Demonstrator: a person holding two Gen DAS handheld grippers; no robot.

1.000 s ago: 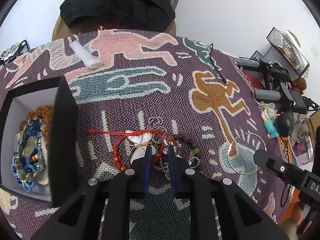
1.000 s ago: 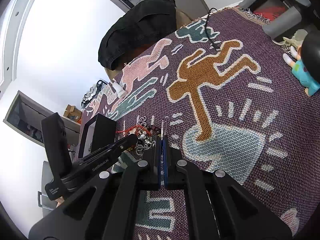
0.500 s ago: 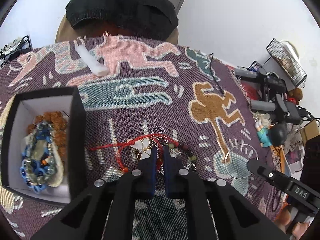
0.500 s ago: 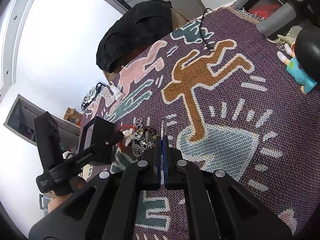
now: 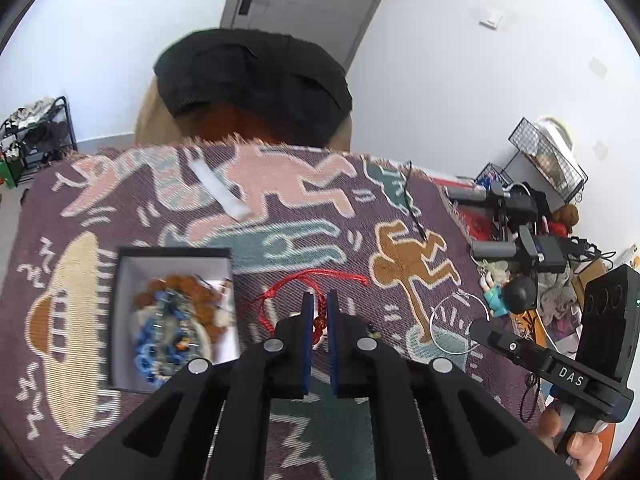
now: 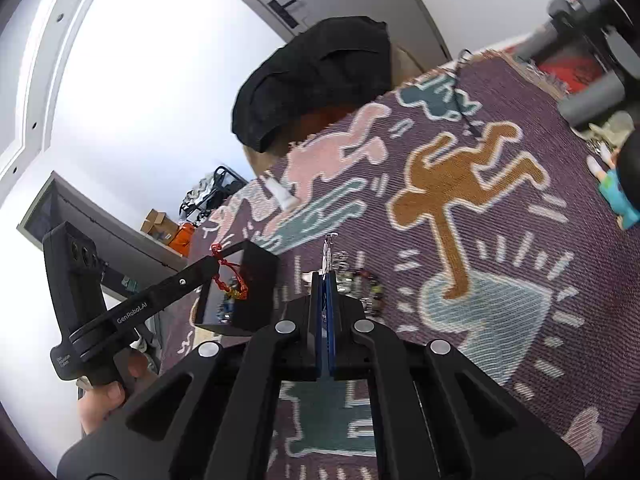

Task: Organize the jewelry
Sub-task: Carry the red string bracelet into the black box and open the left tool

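Observation:
My left gripper [image 5: 318,300] is shut on a red cord bracelet [image 5: 316,280] and holds it up above the patterned cloth; it also shows hanging from the left gripper in the right wrist view [image 6: 230,280]. A black box with white lining [image 5: 172,312] lies to the left, holding blue and brown bead bracelets [image 5: 172,320]. My right gripper [image 6: 326,276] is shut on a thin silver hoop [image 5: 460,322], seen edge-on in the right wrist view [image 6: 328,248]. A pile of bead jewelry [image 6: 360,284] stays on the cloth.
A white tube [image 5: 222,192] lies at the cloth's far side. A black cushion on a chair [image 5: 252,84] stands behind the table. Camera gear and a small figurine [image 5: 508,292] crowd the right edge, with a thin black cable [image 5: 412,204] on the cloth.
My left gripper closed on the red cord bracelet in the pile and lifted it off the cloth, rising and shifting toward the box. The right gripper kept hold of the hoop.

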